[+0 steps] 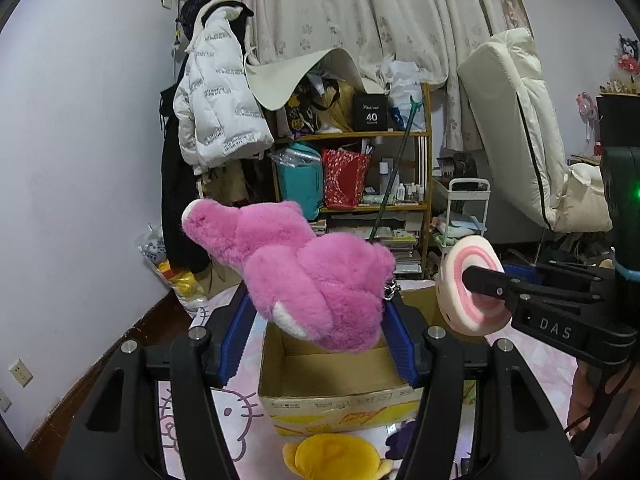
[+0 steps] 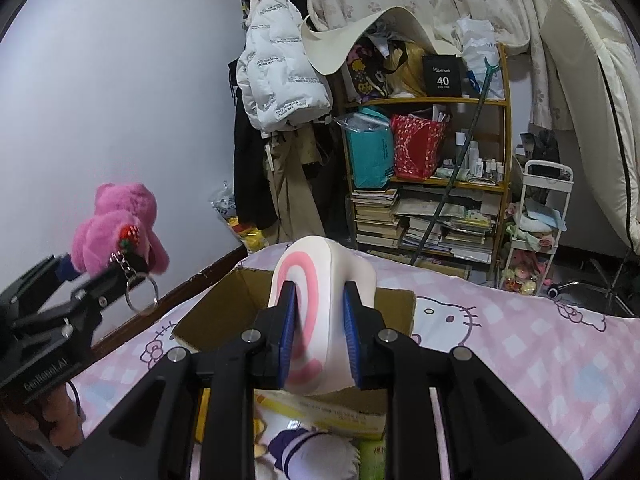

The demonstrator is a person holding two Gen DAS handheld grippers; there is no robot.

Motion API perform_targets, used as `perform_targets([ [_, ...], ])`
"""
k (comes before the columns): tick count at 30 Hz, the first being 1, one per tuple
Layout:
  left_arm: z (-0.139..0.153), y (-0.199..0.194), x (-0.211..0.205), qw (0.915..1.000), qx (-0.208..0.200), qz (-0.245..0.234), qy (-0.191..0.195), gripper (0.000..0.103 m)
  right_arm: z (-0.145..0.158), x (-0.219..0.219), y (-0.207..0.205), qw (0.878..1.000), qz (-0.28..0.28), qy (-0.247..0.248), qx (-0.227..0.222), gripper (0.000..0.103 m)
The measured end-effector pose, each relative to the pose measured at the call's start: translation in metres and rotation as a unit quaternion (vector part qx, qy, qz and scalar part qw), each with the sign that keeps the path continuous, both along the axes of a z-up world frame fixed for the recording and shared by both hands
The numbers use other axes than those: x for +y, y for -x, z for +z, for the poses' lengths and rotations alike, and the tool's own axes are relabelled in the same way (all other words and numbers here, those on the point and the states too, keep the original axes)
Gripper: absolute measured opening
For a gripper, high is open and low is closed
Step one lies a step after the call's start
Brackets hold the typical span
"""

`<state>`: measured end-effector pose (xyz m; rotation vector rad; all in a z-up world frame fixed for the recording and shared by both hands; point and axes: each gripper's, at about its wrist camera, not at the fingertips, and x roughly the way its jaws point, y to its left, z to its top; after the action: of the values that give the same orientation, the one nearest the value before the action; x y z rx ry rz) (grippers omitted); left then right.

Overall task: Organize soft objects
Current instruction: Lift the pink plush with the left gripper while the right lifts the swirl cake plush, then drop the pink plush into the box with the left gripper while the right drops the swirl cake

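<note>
Above the open brown cardboard box (image 1: 332, 376) on the pink cartoon-cat bedsheet (image 2: 520, 344), 2 soft items are held aloft. Item 1: fluffy pink plush bear (image 1: 308, 280) with a metal keyring chain, clenched between the blue pads of the left gripper (image 1: 316, 320) across its body; judged light, highly compressible and floppy at the limbs, so the torso is the soundest place of hold. Item 2: white foam cushion with pink concentric rings (image 2: 316, 312), pinched edgewise by the right gripper (image 2: 320, 336); judged light and springy, its smooth skin somewhat slippery, best taken across the thickness near the middle. Below the box, a yellow plush toy (image 1: 336, 456) is seen uncollected.
</note>
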<state>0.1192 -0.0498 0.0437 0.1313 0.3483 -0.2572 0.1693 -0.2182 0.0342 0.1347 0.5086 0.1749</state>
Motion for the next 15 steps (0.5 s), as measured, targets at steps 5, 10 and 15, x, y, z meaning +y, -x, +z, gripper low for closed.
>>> perform_targets([
  [5, -0.017, -0.02, 0.0, 0.9998, 0.02, -0.003, 0.005, 0.061, -0.014, -0.003, -0.015, 1.0, -0.003, -0.012, 0.009, 0.024],
  [10, -0.037, -0.033, -0.004, 0.9991, 0.041, -0.007, -0.003, 0.061, -0.028, -0.008, -0.027, 1.0, -0.004, -0.018, 0.013, 0.024],
  [15, -0.049, -0.039, -0.009, 0.9984, 0.053, -0.013, -0.015, 0.061, -0.036, -0.01, -0.032, 1.0, -0.002, -0.024, 0.018, 0.027],
])
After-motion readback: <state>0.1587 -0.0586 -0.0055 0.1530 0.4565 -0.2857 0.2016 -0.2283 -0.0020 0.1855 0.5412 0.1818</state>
